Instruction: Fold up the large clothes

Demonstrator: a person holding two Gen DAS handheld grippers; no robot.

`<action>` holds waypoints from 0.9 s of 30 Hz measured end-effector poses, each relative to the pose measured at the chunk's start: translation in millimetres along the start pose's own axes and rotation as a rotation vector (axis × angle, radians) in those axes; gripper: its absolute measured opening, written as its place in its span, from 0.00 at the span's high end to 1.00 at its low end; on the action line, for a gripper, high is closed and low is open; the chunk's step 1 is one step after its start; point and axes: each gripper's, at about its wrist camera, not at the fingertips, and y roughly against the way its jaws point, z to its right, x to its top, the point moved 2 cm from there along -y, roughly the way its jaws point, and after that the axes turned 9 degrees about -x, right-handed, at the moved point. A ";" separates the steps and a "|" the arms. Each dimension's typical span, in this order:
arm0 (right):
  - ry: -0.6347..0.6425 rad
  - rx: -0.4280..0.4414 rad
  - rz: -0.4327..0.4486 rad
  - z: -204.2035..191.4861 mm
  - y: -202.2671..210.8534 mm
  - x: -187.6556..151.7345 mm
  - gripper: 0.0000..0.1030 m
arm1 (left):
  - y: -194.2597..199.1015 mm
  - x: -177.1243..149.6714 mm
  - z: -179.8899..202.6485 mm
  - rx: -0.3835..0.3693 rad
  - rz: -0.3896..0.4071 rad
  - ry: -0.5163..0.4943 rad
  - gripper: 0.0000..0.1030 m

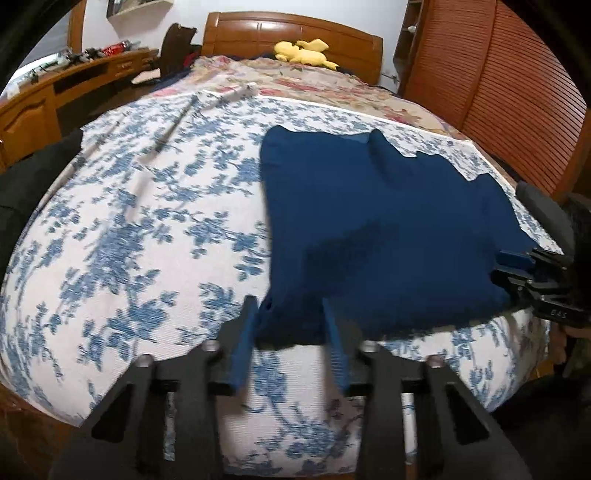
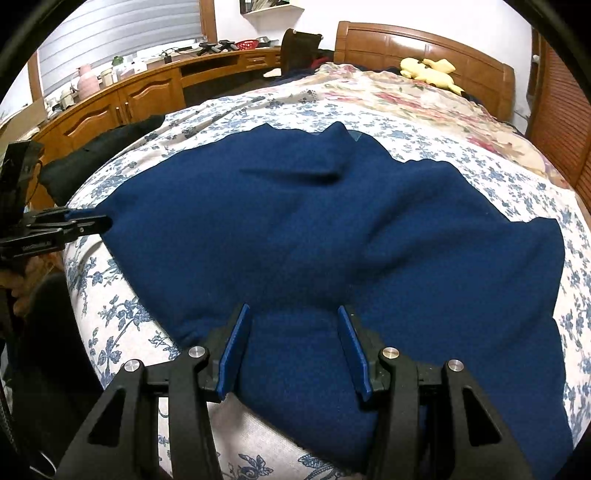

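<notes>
Across a bed dressed in a blue-flowered white spread, a large navy garment lies partly flattened, its near edge hanging toward the foot. At that edge the right gripper stands with jaws apart, cloth lying between its blue pads, which do not press on it. At the garment's left corner the left gripper has a bunched fold between its blurred fingers; whether it is clamped cannot be told. A yellow plush toy rests by the wooden headboard.
</notes>
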 end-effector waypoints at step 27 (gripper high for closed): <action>-0.229 -0.161 0.071 120.0 100.1 -83.4 0.51 | 34.1 119.4 318.9 -0.235 0.158 -0.527 0.91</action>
